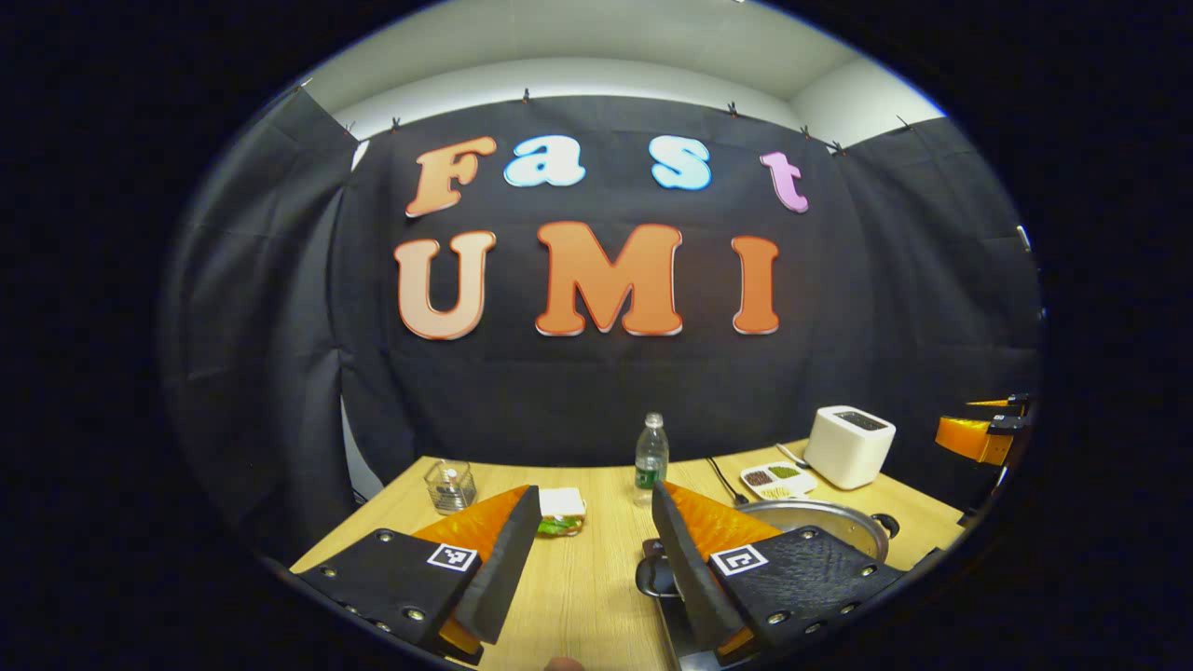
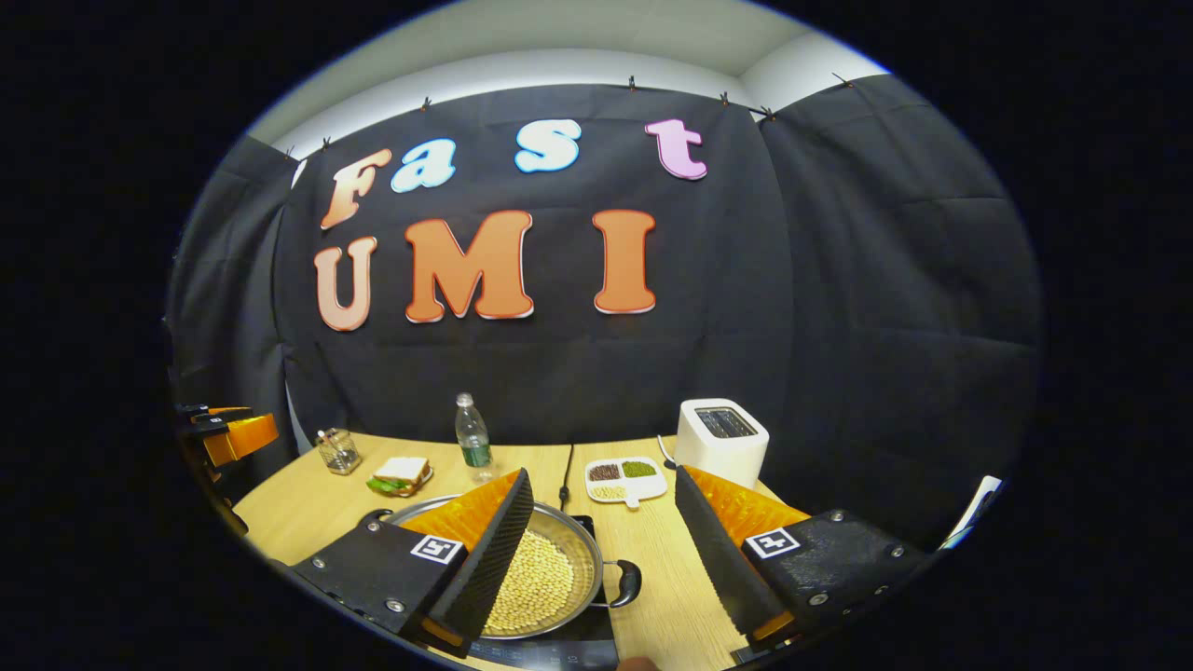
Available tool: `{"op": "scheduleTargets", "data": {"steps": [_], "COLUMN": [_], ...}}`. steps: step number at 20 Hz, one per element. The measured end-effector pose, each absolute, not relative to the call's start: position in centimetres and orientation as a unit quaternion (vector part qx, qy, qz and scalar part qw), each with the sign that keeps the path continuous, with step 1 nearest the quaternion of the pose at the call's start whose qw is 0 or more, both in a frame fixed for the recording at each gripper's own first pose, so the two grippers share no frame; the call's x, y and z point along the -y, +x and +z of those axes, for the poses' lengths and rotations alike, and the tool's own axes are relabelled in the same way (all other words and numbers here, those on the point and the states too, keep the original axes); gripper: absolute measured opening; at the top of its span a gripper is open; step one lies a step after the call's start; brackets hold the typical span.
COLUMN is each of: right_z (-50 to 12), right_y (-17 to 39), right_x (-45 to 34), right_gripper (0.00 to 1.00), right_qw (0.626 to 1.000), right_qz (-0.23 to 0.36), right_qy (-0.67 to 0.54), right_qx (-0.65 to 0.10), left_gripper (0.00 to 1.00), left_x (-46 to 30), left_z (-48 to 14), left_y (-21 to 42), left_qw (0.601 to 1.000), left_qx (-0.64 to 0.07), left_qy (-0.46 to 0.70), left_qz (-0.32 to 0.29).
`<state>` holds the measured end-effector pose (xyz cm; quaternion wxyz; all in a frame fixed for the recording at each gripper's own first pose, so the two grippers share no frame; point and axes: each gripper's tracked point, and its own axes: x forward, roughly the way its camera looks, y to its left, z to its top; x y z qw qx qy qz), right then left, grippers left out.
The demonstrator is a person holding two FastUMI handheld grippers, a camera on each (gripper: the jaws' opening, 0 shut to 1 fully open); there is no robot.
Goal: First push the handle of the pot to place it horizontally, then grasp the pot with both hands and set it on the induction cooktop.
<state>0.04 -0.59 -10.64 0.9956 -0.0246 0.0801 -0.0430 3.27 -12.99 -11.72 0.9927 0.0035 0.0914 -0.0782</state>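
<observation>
The pot (image 2: 531,578) sits on the black induction cooktop (image 2: 578,648) near the front edge of the wooden worktop (image 2: 652,568). It is a shallow metal pot holding a layer of pale beans, and its two dark side handles point left and right, one handle (image 2: 626,582) showing clearly on its right side.

In the right gripper view, the right gripper (image 2: 606,559) hangs above the worktop with its jaws wide apart and nothing between them; one finger overlaps the left part of the pot in the view, the other stands over bare wood to the pot's right. In the left gripper view, the left gripper (image 1: 592,550) is likewise spread open and holds nothing, with bare worktop between its fingers and the pot's rim (image 1: 820,517) partly hidden behind the right-hand finger.

Behind the pot stand a white toaster (image 2: 722,438), a small white tray (image 2: 624,477) with three compartments of dark, green and pale grains, and a plastic water bottle (image 2: 473,436). Farther left lie a sandwich (image 2: 401,473) and a small glass jar (image 2: 337,451). A dark cable (image 2: 566,471) runs from the back of the worktop toward the cooktop. At the far left of the right gripper view, the other gripper appears, held well apart from the pot.
</observation>
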Motion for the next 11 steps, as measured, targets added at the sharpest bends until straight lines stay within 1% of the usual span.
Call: {"op": "scheduleTargets", "data": {"steps": [3, 5, 7, 11], "right_z": [-6.1, -3.2, -1.1, 2.6], "right_y": [-1.1, -2.1, -3.0, -4.3], "right_x": [0.8, 0.6, 0.6, 1.5], "right_gripper": [0.95, 0.95, 0.95, 0.94], "right_qw": [0.998, 0.999, 0.999, 0.999], "right_qz": [-0.044, -0.037, -0.03, -0.035], "right_qy": [-0.035, -0.034, -0.029, -0.022], "right_qx": [-0.038, -0.017, -0.004, 0.029], "left_gripper": [0.75, 0.74, 0.74, 0.74], "left_x": [10.9, 9.2, 8.8, 7.4], "left_z": [-6.2, -3.5, -2.1, -0.8], "left_y": [2.2, 1.7, 1.0, 0.5], "left_qw": [0.998, 0.999, 0.999, 0.999], "left_qx": [-0.04, -0.019, -0.013, -0.018], "left_qy": [0.008, 0.022, 0.025, 0.034], "left_qz": [-0.053, -0.03, -0.024, -0.003]}}
